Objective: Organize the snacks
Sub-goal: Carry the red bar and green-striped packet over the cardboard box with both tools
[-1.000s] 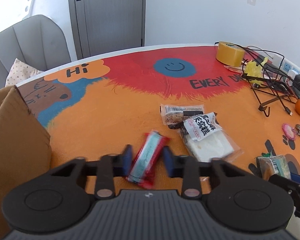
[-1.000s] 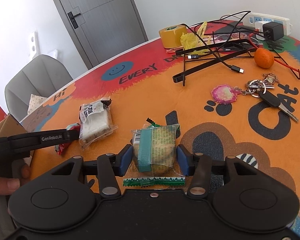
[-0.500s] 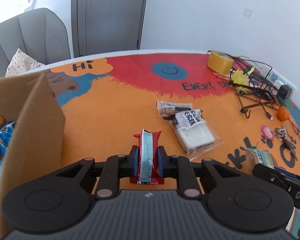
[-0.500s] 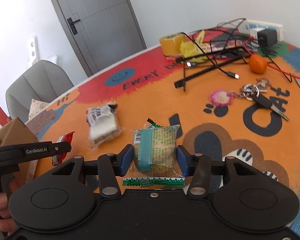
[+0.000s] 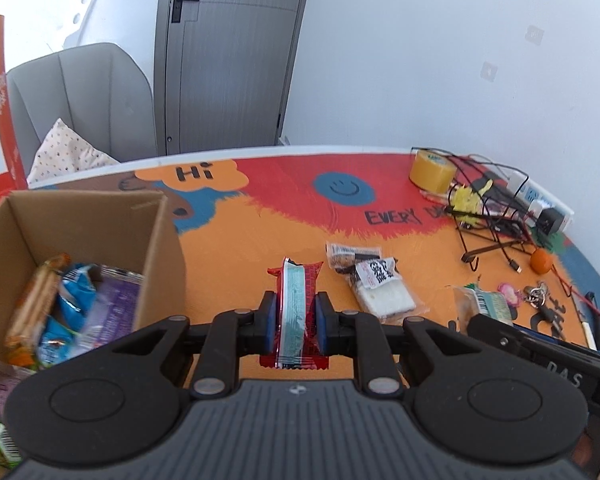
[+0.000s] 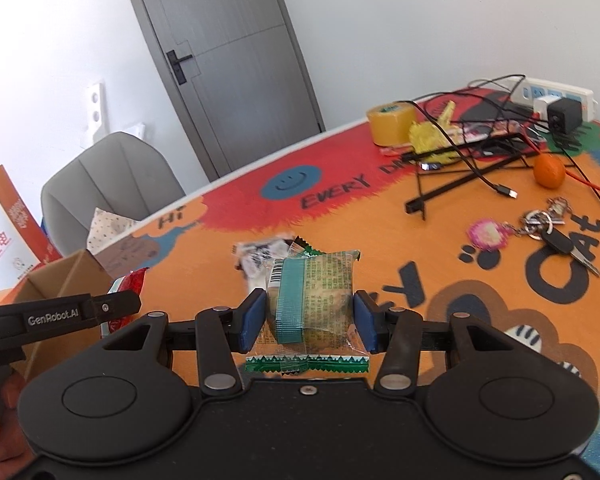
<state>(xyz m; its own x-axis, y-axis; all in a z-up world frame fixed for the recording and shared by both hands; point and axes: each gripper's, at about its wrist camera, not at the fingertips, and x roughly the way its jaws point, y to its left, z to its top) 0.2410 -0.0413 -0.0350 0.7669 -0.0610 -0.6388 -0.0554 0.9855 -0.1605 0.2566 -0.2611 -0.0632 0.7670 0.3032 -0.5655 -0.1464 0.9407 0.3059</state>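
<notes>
The left gripper (image 5: 296, 322) is clamped on a red snack bar (image 5: 295, 308) held on edge, just right of the cardboard box (image 5: 156, 256) — snacks already lie inside it. The right gripper (image 6: 306, 322) grips a green-banded snack packet (image 6: 314, 298), further right of the box. Beyond, two wrapped snacks (image 5: 374, 282) lie on the table (image 5: 260, 240).

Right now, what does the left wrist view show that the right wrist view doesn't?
Left only: the inside of the box with snacks already in it, and the left tool shut on a red bar.
Right only: the right tool shut on a green pack.
Both: tape roll, orange, keys.
</notes>
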